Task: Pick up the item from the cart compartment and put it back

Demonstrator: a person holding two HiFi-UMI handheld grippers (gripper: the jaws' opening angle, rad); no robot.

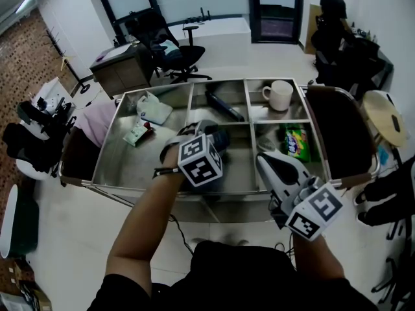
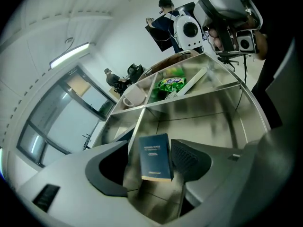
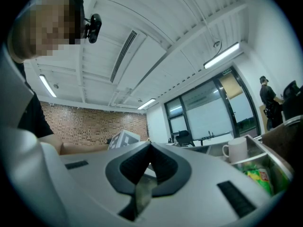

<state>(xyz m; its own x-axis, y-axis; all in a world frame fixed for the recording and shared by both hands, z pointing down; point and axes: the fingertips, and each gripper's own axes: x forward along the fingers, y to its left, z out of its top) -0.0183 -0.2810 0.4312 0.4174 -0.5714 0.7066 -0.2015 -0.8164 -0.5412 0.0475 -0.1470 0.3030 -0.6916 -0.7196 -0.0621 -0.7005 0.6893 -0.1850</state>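
A dark blue book (image 2: 155, 155) is standing on end between the jaws of the left gripper (image 2: 158, 163), inside the near middle compartment of the steel cart (image 1: 130, 167). The jaws are standing wide apart. The right-hand pad is sitting just beside the book's edge, while the left-hand jaw is holding clear of it, so nothing is clamping the cover. Whether the book's lower edge is resting on the compartment floor cannot be told. By the look of it, the put-back half of the job is nearing its end, with the book being let go where it belongs.

The right gripper (image 3: 149, 162) is hovering over the cart's near rim with its jaws pressed together on nothing, apparently idling out of the way while the left does the work.

Around them, a white mug (image 1: 280, 94) is occupying the far right compartment and a green snack packet (image 1: 297, 141) the one nearer. A long dark object (image 1: 225, 105) is lying in the far middle compartment. A person (image 1: 334, 5) is working at a desk in the background.
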